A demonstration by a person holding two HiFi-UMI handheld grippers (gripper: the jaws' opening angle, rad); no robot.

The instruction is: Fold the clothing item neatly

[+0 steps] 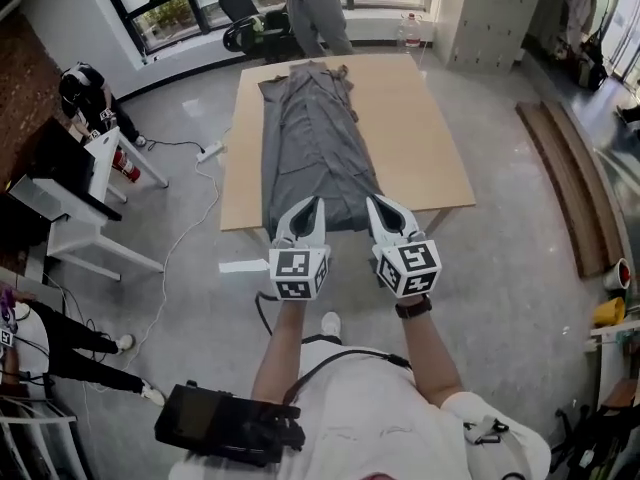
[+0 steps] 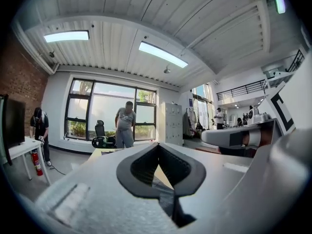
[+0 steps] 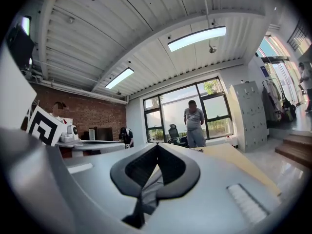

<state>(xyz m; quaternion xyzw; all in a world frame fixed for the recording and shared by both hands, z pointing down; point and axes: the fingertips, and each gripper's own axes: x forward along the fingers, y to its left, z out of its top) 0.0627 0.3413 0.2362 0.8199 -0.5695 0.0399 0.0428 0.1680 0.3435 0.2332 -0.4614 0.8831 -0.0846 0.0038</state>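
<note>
A long grey garment (image 1: 315, 138) lies lengthwise down the wooden table (image 1: 425, 138), folded into a narrow strip. Its near end hangs at the table's front edge. My left gripper (image 1: 312, 204) is shut on the near left corner of that end, and my right gripper (image 1: 374, 202) is shut on the near right corner. In the left gripper view the left gripper (image 2: 158, 145) has its jaws closed, with grey fabric (image 2: 165, 191) pinched below the tips. The right gripper view shows the same: the right gripper (image 3: 157, 146) is closed with a fold of the grey fabric (image 3: 148, 189) between its pads.
A person (image 1: 318, 8) stands at the table's far end beside an office chair (image 1: 240, 8). A white desk (image 1: 95, 183) and another person (image 1: 85, 93) are at the left. A power strip (image 1: 208, 151) with its cable lies on the floor. Wooden planks (image 1: 575, 178) lie at the right.
</note>
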